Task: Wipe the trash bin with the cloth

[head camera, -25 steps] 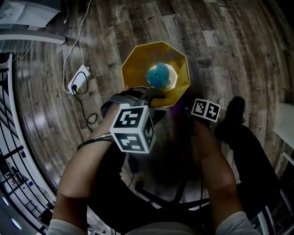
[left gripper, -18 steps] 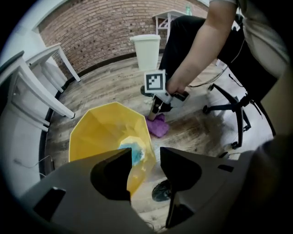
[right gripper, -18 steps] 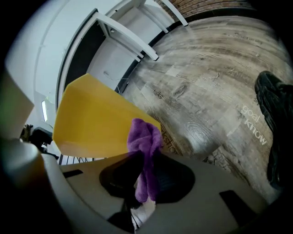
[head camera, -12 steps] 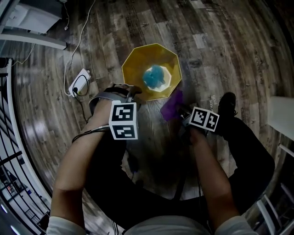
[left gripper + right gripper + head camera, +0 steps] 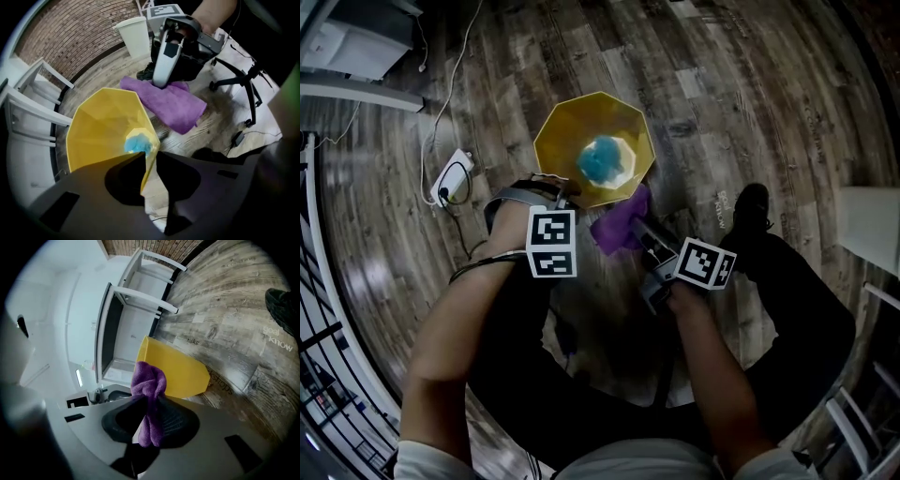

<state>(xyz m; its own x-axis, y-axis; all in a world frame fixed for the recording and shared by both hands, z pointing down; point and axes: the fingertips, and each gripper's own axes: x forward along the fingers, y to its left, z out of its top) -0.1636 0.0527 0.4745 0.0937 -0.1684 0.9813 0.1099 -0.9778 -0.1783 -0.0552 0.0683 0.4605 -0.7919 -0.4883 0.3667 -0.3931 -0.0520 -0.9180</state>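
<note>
Two grippers; right gripper [image 5: 637, 234] higher than before, clenching cloth [image 5: 617, 223] mid-frame; left gripper [image 5: 555, 186] pointing steeply down, jaws just closed on trash bin [image 5: 567, 131] rim

I see a wood-plank floor [image 5: 750, 103]. The yellow bin [image 5: 558, 141] stands upright on it. Left of the bin lies a white power adapter [image 5: 450, 175] with its cable [image 5: 455, 75] trailing away. A dark shoe [image 5: 752, 206] rests at right, and a chair base [image 5: 243, 89] stands nearby.
</note>
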